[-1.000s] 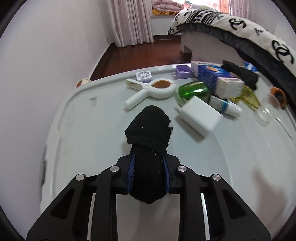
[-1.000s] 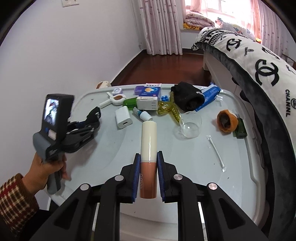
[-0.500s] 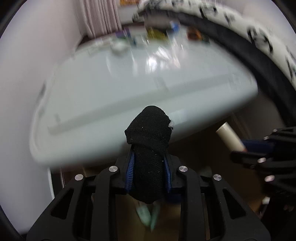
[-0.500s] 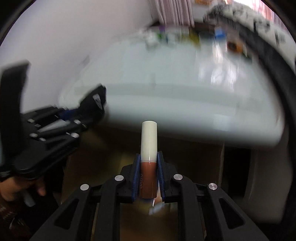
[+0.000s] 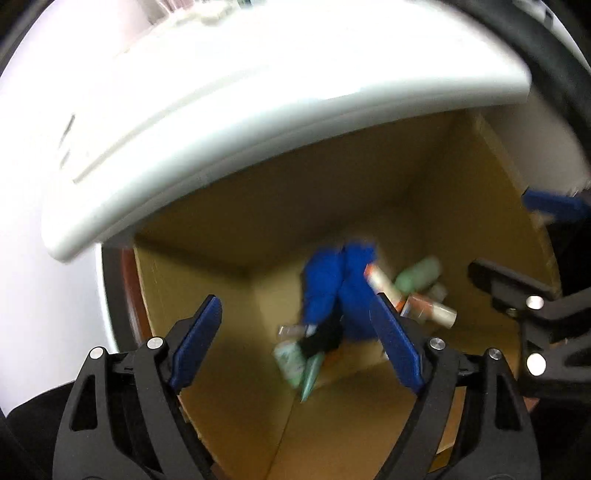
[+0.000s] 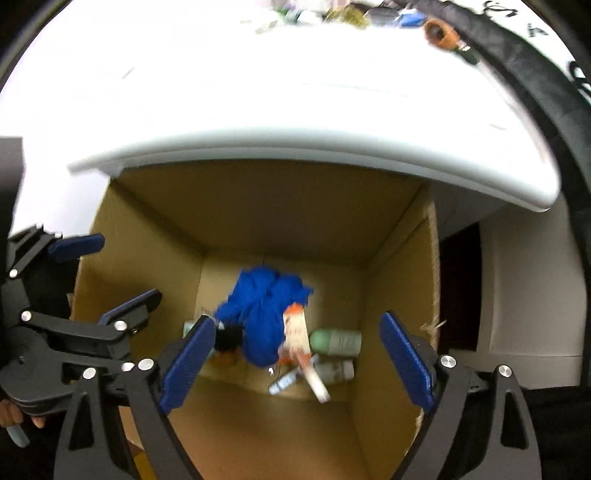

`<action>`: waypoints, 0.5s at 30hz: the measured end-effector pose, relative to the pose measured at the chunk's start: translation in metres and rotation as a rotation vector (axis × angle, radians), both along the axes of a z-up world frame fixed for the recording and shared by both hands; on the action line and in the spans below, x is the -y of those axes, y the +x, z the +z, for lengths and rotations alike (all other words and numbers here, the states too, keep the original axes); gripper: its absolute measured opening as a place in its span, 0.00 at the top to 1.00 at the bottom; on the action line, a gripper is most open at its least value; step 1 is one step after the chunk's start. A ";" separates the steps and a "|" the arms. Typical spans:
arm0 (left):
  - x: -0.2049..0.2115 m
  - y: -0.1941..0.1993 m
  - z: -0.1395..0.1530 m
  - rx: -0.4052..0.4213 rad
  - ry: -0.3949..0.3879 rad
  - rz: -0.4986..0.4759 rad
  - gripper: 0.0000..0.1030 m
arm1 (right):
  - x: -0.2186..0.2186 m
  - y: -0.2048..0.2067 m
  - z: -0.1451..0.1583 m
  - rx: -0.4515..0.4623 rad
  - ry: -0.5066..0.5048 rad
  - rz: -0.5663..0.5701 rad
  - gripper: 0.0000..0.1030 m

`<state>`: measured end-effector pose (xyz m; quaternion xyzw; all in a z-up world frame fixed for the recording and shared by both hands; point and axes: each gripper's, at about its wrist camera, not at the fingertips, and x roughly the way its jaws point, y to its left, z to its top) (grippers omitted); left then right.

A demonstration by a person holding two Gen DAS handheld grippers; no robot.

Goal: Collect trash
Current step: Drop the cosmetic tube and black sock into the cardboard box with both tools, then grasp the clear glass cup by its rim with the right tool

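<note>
**Inspector:** What has changed?

**Assistant:** Both claws have just been opening and now stand released, nothing between the jaws. A second ago the left gripper (image 5: 295, 345) was clenched on a black cloth wad over the white table (image 5: 229, 110); the right gripper (image 6: 297, 363) was clamped on a cream-capped tube with a brownish body. Both now point steeply down into the cardboard box (image 6: 399, 280) beside the table's edge.

**Inspector:** Where are the two items?

**Assistant:** In the box. The black wad (image 5: 321, 338) lies at the bottom against a blue cloth (image 6: 262, 314). The cream-capped tube (image 6: 314, 380) lies, blurred, among a green-topped bottle (image 6: 336, 341) and other small containers.

**Inspector:** Meaning for the task?

**Assistant:** I judge this pair of drops complete. Clutter remains at the table's far edge, including an orange-brown piece (image 6: 441, 33), so more collection trips look necessary.

**Inspector:** Legible writing?

**Assistant:** None. An orange-and-white carton (image 6: 293, 325) carries print, too blurred to read. Bold black marks on the white bedding at the right view's top corner are cut off and cannot be made out.
</note>
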<state>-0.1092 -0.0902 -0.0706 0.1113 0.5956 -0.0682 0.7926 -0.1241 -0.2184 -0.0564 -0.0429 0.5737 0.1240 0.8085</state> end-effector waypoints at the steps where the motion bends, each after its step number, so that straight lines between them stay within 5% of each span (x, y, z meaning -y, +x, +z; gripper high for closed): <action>1: -0.003 0.001 0.011 0.039 -0.032 0.010 0.22 | 0.005 0.005 0.011 0.036 0.011 -0.021 0.13; 6: -0.026 0.020 0.079 0.328 -0.232 0.043 0.22 | 0.015 0.039 0.065 0.221 0.014 -0.047 0.08; 8: -0.030 0.031 0.098 0.400 -0.250 0.045 0.18 | 0.009 0.066 0.087 0.284 -0.029 -0.019 0.07; 15: -0.036 0.132 0.120 0.458 -0.212 0.082 0.15 | 0.007 0.190 0.111 0.455 -0.012 -0.022 0.06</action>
